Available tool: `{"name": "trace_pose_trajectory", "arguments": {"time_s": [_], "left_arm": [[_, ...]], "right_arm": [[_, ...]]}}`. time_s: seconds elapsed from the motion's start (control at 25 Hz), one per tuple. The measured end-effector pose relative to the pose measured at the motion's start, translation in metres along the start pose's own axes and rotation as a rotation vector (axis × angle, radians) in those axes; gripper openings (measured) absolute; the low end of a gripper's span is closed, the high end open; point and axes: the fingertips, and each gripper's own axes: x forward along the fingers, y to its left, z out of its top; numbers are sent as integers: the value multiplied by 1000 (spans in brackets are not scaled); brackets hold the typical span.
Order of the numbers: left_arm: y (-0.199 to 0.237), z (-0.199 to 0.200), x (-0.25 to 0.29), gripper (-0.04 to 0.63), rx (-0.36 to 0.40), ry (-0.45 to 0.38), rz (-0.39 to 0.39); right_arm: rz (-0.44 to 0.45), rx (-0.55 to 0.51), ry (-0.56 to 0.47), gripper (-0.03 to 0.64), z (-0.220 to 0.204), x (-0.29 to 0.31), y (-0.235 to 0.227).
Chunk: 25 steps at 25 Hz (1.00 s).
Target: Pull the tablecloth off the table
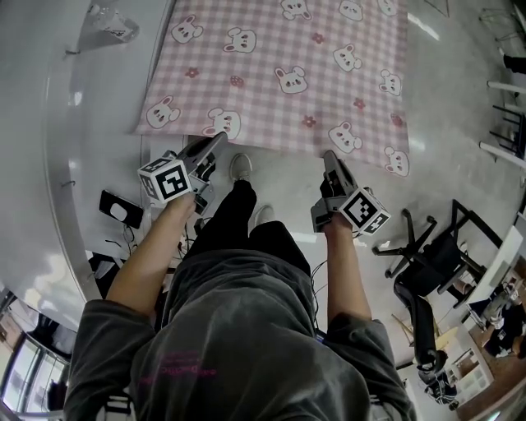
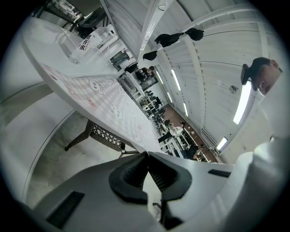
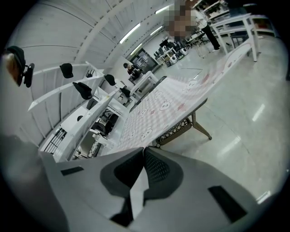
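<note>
A pink checked tablecloth (image 1: pixel 279 74) printed with white bunnies lies spread over the table ahead of me. At its near edge my left gripper (image 1: pixel 218 140) reaches the left part of the hem. My right gripper (image 1: pixel 329 156) is at the hem further right. In the left gripper view the jaws (image 2: pixel 146 155) are pressed together, with a pale strip of the tablecloth (image 2: pixel 113 108) running in between the pads. The right gripper view shows the same: the right gripper (image 3: pixel 144 148) is shut on the edge of the tablecloth (image 3: pixel 163 106), which stretches away flat.
A clear plastic container (image 1: pixel 111 23) stands on the white surface left of the cloth. The table's wicker leg frame (image 3: pixel 181 127) shows under the cloth. A black office chair (image 1: pixel 427 263) stands to my right. My shoes (image 1: pixel 241 167) are close to the table's edge.
</note>
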Motion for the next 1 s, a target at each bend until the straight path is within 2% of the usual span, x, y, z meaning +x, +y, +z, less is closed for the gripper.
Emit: {"name": "trace_pose_trajectory", "arguments": {"time_s": [0.2,0.4,0.52,0.76,1.0], "left_arm": [[38,18,41,2,20,-36,-34],[40,-18,22,2,15,-89,-50],[35,-36,14,2,12,-115,-71],[0,-38,0,2,57,-141,-95],[-16,-33,-18,2,75,-166,-104]], "right_arm": [[15,-39,-46,5,19,48,-25],[71,-55,-56,5,-9,29,-32],[74,-70,-67,5,-21,15,-43],[122,-82,-81,5,-18,-14,-32],[151,-98,-97,5,-17,-29,-15]]}}
